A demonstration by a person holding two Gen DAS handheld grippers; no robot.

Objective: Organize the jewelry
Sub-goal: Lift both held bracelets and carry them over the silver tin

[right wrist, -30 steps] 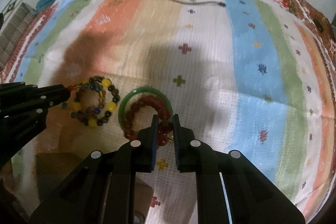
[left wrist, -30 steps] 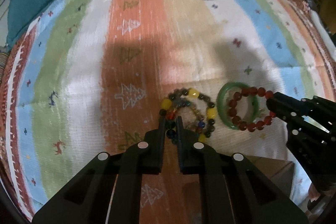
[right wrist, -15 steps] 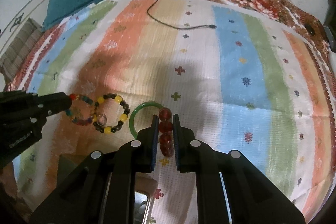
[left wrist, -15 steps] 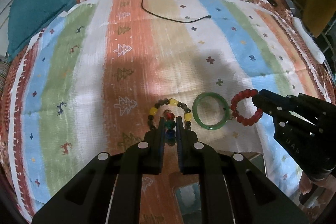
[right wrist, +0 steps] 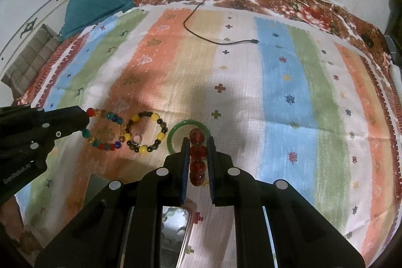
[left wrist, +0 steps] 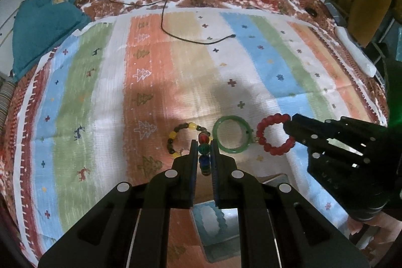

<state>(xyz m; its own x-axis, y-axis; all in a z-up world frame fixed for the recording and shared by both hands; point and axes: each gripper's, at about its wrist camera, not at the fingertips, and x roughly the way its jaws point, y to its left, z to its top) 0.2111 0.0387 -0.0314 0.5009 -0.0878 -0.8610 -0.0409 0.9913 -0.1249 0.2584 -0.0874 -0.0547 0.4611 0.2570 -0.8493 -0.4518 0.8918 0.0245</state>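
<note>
Left gripper (left wrist: 203, 155) clamps the multicoloured glass-bead bracelet (right wrist: 105, 132), lifted above the striped woven bedspread (left wrist: 155, 92). Right gripper (right wrist: 198, 155) pinches the red round-bead bracelet (left wrist: 275, 133), also raised. Green jade bangle (left wrist: 232, 133) and yellow-and-dark bead bracelet (right wrist: 145, 131) lie on the bedspread between them. Black cable (right wrist: 218, 39) and teal cloth (left wrist: 42, 27) sit far back.
</note>
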